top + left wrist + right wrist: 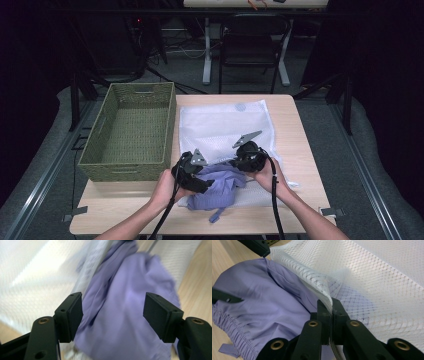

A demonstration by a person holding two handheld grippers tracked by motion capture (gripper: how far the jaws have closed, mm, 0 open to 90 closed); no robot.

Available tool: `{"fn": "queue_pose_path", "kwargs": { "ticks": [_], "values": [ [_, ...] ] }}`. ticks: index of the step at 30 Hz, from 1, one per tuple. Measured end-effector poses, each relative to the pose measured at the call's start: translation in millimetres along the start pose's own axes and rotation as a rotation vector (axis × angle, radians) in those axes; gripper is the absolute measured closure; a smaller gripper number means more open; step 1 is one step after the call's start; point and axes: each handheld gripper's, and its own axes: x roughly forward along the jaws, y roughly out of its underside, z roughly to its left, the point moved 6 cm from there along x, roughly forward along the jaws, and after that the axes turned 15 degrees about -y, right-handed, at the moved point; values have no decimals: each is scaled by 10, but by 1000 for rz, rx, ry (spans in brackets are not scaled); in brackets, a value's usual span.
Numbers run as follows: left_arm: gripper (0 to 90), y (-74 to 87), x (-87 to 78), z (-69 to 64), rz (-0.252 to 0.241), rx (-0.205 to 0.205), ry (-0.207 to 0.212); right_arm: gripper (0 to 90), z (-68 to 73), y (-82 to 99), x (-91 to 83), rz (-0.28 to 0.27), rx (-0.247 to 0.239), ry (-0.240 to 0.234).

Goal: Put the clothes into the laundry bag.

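Right hand-held gripper [331,322] pinches mesh bag [387,290] edge (no legible writing).

Mesh bag [37,280] blurred; purple garment [220,192] partly under mesh.

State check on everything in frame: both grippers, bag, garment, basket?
left gripper: open, jaws either side of the garment, not pressing it
right gripper: shut on the mesh bag's edge
mesh bag: flat on table, mouth edge lifted
purple garment: crumpled, partly inside the bag
woven basket: empty
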Motion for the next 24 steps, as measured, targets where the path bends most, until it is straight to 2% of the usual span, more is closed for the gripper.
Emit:
{"fn": "queue_pose_path", "kwargs": {
  "ticks": [1, 3, 6, 7, 11, 14, 17, 21, 23, 24],
  "values": [
    [340, 43, 45, 12, 21, 2, -5, 873, 3, -4, 6, -9, 0, 2],
    [402, 112, 144, 3, 65, 11, 16, 873, 6, -10, 5, -11, -4, 3],
    [503, 145, 255, -41, 95, 16, 38, 873, 8, -15, 6, -9, -5, 1],
    [524, 145, 255, -41, 95, 16, 38, 873, 12, -15, 6, -7, -3, -1],
    [721, 133, 339, -96, 85, 35, 77, 873, 30, -24, 8, -11, -7, -12],
    [821, 107, 361, -140, 67, 63, 75, 873, 59, -47, 0, -23, -14, -16],
    [845, 34, 342, -166, 32, 71, 66, 873, 96, -70, -16, -31, -20, -21],
    [846, -116, 325, -171, -36, 58, 26, 873, 138, -104, -35, -40, -26, -28],
    [842, -152, 355, -160, -42, 47, 11, 873, 143, -114, -36, -55, -24, -21],
    [834, -147, 375, -150, -33, 54, 9, 873, 143, -106, -38, -42, -24, -26]
  ]
}}
